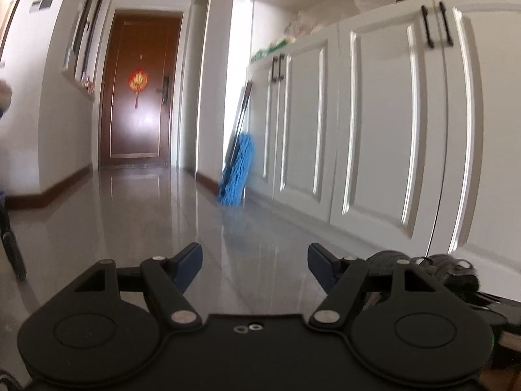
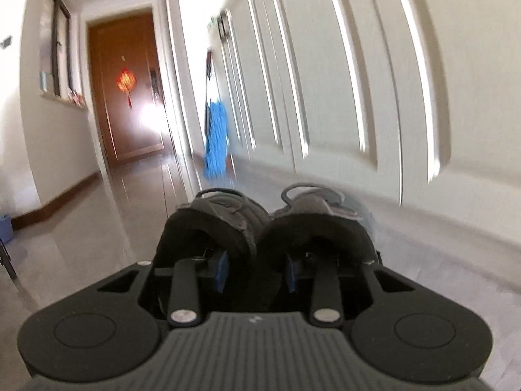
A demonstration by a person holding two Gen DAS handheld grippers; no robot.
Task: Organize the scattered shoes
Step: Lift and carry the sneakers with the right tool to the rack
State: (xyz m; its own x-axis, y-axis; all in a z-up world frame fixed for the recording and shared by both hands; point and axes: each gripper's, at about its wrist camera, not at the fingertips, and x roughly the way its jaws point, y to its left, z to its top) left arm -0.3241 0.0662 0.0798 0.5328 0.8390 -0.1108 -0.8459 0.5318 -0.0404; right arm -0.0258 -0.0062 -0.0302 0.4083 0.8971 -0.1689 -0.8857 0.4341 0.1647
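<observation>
In the right wrist view, a pair of dark grey shoes sits side by side right in front of the camera, heels toward me. My right gripper has one blue-padded finger inside each shoe's opening. It is shut on the two inner collar walls, pinched together. In the left wrist view, my left gripper is open above the glossy floor with nothing between its fingers. The dark shoes show at the lower right, behind the right finger's linkage. Both views are blurred.
White cabinet doors with black handles line the right side. A blue mop leans at their far end. A tiled hallway floor runs to a brown door. A blue bin stands at the left.
</observation>
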